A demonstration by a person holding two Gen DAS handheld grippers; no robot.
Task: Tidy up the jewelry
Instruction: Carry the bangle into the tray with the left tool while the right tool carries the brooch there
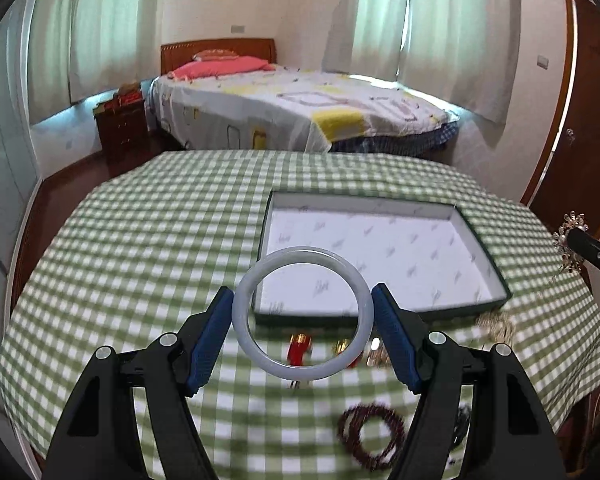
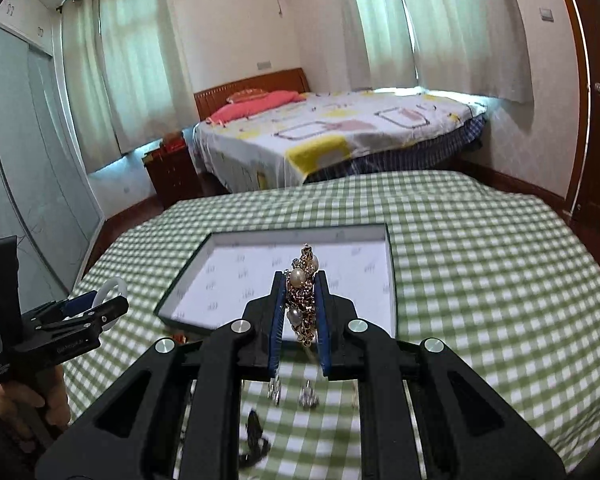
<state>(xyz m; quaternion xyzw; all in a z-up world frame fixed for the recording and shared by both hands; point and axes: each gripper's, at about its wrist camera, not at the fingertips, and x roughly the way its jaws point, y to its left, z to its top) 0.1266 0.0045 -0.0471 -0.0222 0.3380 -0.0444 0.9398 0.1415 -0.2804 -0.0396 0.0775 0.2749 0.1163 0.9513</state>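
Left wrist view first: a pale, milky bangle (image 1: 303,314) is pinched between the blue pads (image 1: 208,340) of the left gripper (image 1: 303,320), held up above the green checked tablecloth (image 1: 140,248). Right behind it, a shallow open box (image 1: 380,252) with a white printed lining is seen lying flat on the cloth. A dark red beaded bracelet (image 1: 372,438) is spotted on the cloth below the right finger, and some small red and gold bits (image 1: 300,350), pretty blurry, are framed through the bangle. The right gripper (image 1: 592,254) is just caught at the far right edge.

Right wrist view: the right gripper (image 2: 302,312) is clamped on a gold-toned pearl and rhinestone piece (image 2: 302,292), held over the near edge of the box (image 2: 390,276). A few small silvery items (image 2: 308,398) are left on the cloth (image 2: 480,280) below. The left gripper (image 2: 100,304) with its bangle (image 2: 114,286) is seen off to the left.
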